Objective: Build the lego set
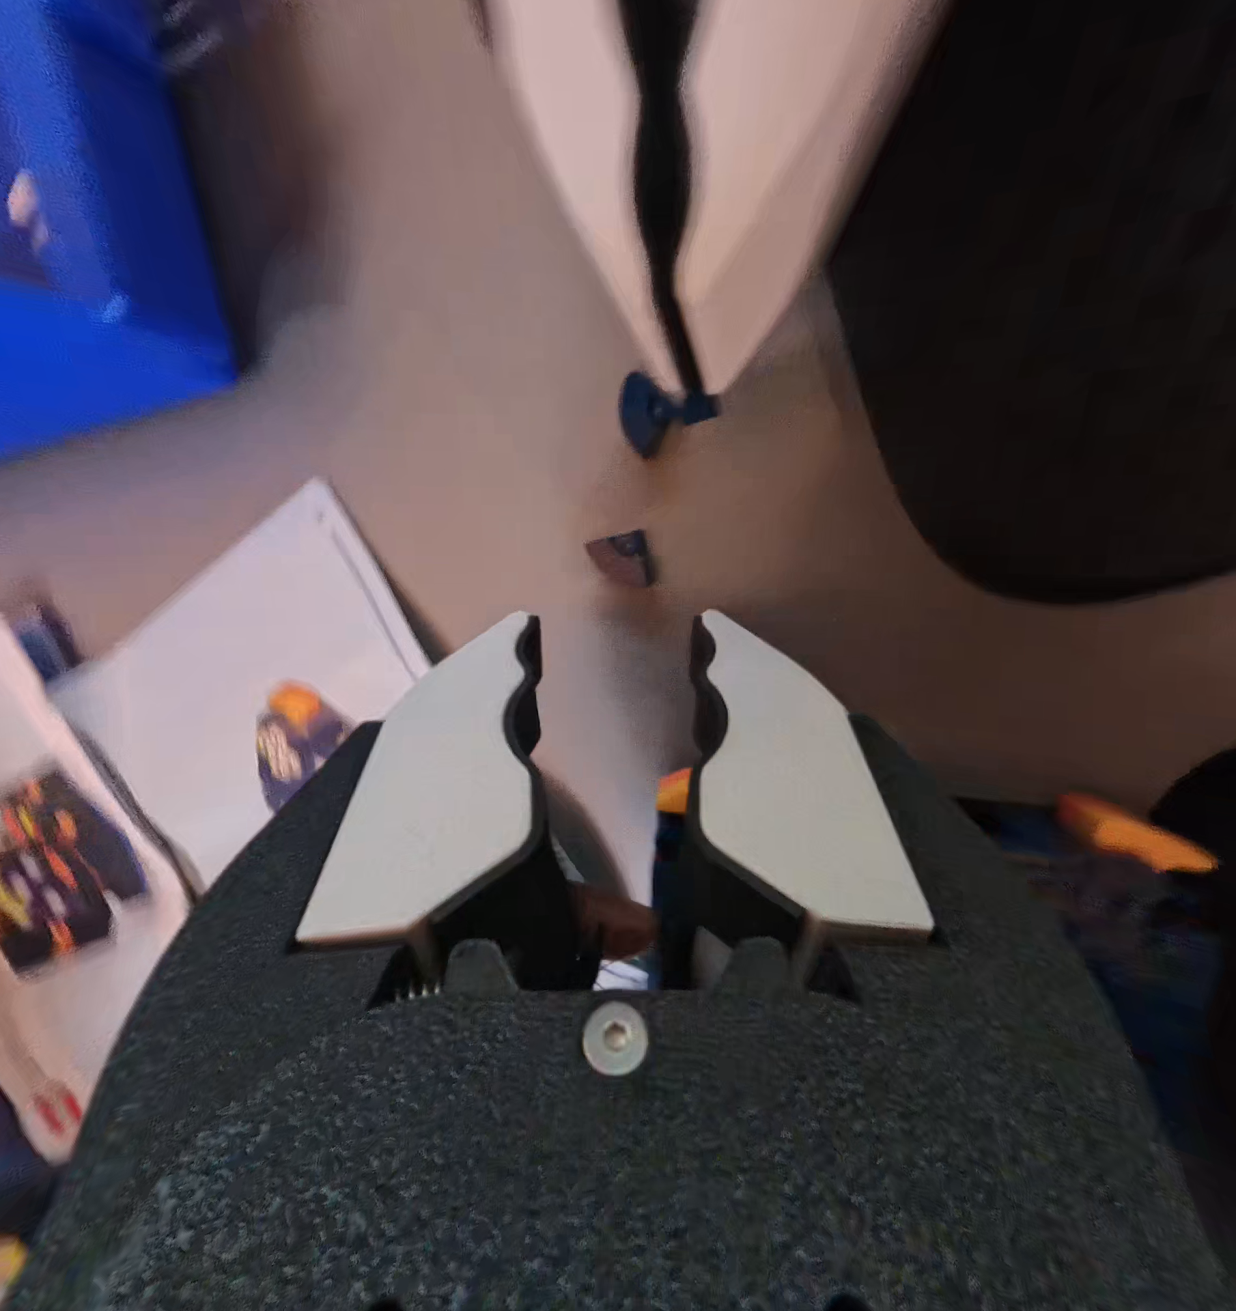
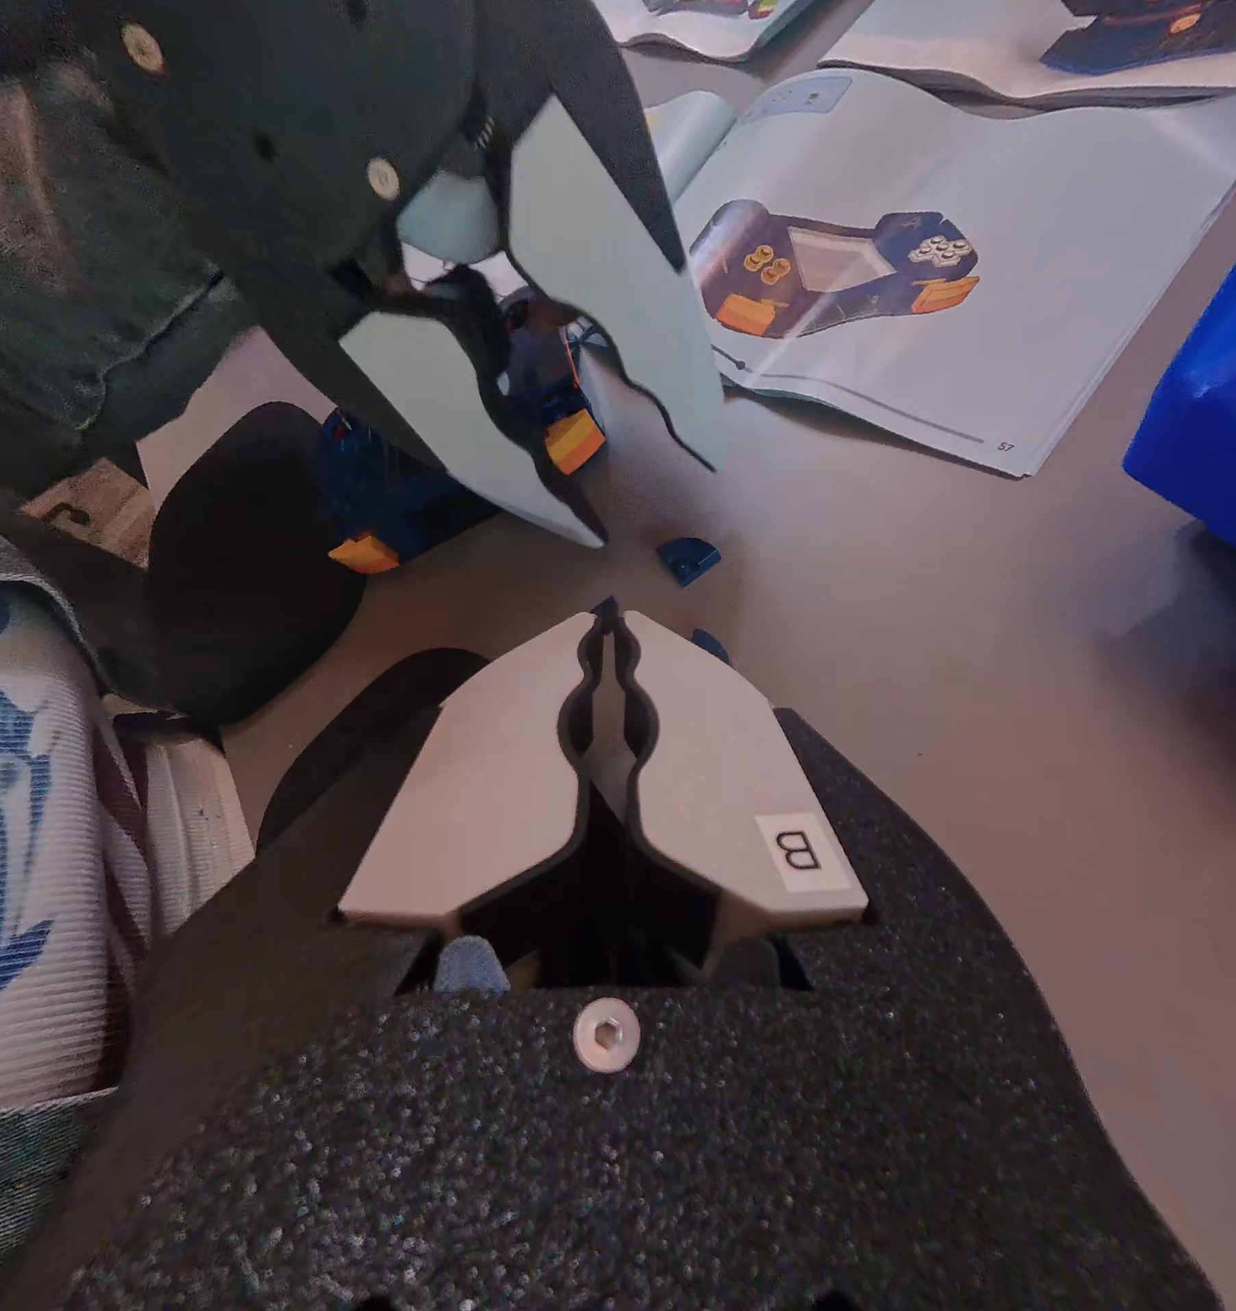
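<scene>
Your right gripper [image 2: 611, 628] is pinched almost fully closed on a small dark blue piece [image 1: 661, 415], a round disc on a short stem, gripped by its far end so that the disc juts free, probably so it can be pressed onto the build. Your left gripper [image 1: 615, 624] stands open with a clear gap between its fingers and nothing in it, its tips low over the grey table [image 2: 956, 709]. From the right wrist view, the left gripper sits in front of the partly built dark blue and orange model [image 2: 388, 511] at the near left and hides most of it. A loose dark blue curved brick [image 2: 687, 560] lies on the table just beside the left gripper's tips, between the two tools, and looks like its likely next pick. The open instruction booklet [image 2: 956, 213] lies farther right, a blue bin [image 2: 1225, 397] at the far right edge. The main obstruction is your left tool covering the model.
</scene>
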The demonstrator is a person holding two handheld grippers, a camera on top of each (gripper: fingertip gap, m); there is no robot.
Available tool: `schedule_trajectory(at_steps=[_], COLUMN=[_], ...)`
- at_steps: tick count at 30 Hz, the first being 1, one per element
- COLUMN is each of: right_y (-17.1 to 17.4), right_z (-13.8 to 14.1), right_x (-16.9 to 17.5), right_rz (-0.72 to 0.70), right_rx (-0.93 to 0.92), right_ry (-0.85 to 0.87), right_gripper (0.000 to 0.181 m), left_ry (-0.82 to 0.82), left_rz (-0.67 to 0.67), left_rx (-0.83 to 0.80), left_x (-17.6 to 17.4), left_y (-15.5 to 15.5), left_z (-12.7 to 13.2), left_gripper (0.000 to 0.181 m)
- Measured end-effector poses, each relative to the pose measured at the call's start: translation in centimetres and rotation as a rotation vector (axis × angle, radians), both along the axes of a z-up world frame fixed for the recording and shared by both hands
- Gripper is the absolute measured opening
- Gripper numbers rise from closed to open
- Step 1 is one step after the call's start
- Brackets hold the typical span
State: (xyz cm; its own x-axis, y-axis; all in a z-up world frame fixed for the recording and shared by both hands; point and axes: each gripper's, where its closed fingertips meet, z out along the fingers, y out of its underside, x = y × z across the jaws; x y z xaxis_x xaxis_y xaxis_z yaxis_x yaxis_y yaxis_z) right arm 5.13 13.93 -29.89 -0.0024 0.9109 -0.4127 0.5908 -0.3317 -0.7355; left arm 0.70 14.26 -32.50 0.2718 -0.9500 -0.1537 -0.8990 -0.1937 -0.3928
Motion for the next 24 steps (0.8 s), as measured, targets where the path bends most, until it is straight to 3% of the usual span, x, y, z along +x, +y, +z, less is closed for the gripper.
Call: schedule_trajectory(at_steps=[3,7,10,14,16,18,24], right_y=[-0.1,-0.2,-0.1,0.2,0.1,-0.3,-1.2], right_z=[0.0,0.0,-0.1,-0.3,-0.6,-0.6,-0.6], right_x=[-0.1,0.2,0.3,0.2,-0.1,-0.4,-0.7], right_rz=[-0.004,-0.016,-0.034,-0.058,-0.064,-0.054,-0.042], right_rx=[-0.009,-0.022,-0.021,-0.028,-0.028,-0.030,-0.024], right_ry=[-0.007,-0.015,-0.023,-0.032,-0.039,-0.038,-0.045], right_gripper=[0.002,0.002,0.002,0.002,0.002,0.002,0.002], left_ry=[-0.008,-0.122,-0.104,-0.118,-0.209,-0.249,-0.141], left_rz=[-0.295,-0.385,-0.276,0.123,0.241,0.251,0.147], left_rx=[0.026,-0.086,-0.176,-0.310,-0.410,-0.428,-0.393], left_x=[1.1,1.8,1.2,0.6,1.3,1.2,-0.4], left_y=[0.3,0.5,0.2,-0.7,-1.9,-2.6,-3.4], left_z=[-1.0,-0.9,-1.5,-1.2,-0.3,0.7,0.4], left_gripper=[0.043,0.025,0.022,0.022,0.023,0.032,0.029])
